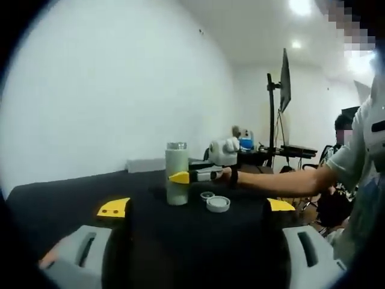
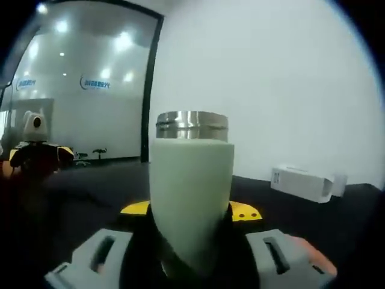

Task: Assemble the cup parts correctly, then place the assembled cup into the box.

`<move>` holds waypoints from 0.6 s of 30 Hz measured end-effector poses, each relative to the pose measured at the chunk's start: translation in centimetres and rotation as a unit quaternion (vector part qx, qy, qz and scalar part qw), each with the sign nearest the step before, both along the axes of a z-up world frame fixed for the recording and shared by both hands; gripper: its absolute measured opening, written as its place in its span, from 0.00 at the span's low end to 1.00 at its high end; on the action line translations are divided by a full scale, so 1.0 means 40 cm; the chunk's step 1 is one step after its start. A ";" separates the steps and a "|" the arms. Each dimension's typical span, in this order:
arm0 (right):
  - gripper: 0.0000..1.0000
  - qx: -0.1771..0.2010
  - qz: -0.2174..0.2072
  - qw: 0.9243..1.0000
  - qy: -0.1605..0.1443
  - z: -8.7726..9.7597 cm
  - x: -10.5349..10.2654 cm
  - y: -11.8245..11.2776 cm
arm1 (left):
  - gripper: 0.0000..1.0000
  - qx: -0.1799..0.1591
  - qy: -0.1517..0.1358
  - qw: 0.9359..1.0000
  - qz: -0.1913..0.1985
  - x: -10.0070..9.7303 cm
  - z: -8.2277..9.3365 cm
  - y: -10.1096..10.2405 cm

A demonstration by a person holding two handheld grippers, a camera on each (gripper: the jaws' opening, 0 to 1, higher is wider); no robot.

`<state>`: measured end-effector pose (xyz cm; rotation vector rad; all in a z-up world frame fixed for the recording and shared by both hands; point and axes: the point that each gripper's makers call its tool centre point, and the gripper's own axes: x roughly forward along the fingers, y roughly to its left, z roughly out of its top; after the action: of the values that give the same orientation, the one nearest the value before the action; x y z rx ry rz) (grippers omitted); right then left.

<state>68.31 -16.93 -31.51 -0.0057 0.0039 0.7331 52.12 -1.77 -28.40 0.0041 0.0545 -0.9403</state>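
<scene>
My left gripper view sits low over the black counter (image 1: 60, 198) and looks across it from well back, toward a white wall and a far corner with a monitor stand (image 1: 272, 108). The pale green cup (image 1: 177, 174) stands mid-distance, with the right tool (image 1: 180, 177) reaching in beside it. My right gripper view is pressed close to that same cup (image 2: 191, 198), looking level toward a glass partition (image 2: 84, 90). Both views share the cup and counter.
</scene>
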 end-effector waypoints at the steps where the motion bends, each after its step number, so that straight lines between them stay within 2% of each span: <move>1: 0.48 0.003 0.003 1.000 0.001 0.004 -0.002 0.000 | 0.82 -0.005 -0.007 1.000 0.007 0.006 0.013 -0.002; 2: 0.50 0.007 0.006 1.000 0.003 0.010 -0.002 0.000 | 0.80 0.006 -0.023 1.000 0.015 0.014 0.022 -0.001; 3: 0.50 0.009 0.008 1.000 0.004 0.013 -0.004 0.000 | 0.79 0.041 -0.042 0.998 0.027 0.023 0.025 0.002; 5: 0.52 0.008 0.009 1.000 0.004 0.017 -0.006 -0.004 | 0.79 0.095 -0.079 0.991 0.048 0.040 0.033 0.007; 6: 0.53 0.008 0.009 1.000 0.004 0.019 -0.008 -0.006 | 0.79 0.104 -0.094 0.989 0.055 0.046 0.044 0.007; 11: 0.56 0.000 0.014 1.000 0.008 0.031 -0.023 -0.018 | 0.88 0.143 -0.113 0.982 0.046 0.049 0.048 -0.005; 12: 0.57 -0.001 0.015 1.000 0.007 0.035 -0.028 -0.020 | 0.89 0.160 -0.116 0.979 0.048 0.052 0.043 0.001; 15: 0.57 -0.004 0.015 1.000 0.004 0.046 -0.044 -0.031 | 0.91 0.219 -0.155 0.962 0.053 0.059 0.041 0.002; 17: 0.57 -0.006 0.013 1.000 0.004 0.053 -0.048 -0.047 | 0.91 0.240 -0.176 0.953 0.055 0.062 0.054 0.001; 18: 0.57 -0.006 0.013 1.000 0.004 0.055 -0.054 -0.053 | 0.91 0.267 -0.199 0.941 0.060 0.065 0.065 0.005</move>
<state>66.16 -19.05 -29.31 -0.0151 0.0156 0.7584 54.74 -1.58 -25.79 0.6874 -0.0654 -0.7630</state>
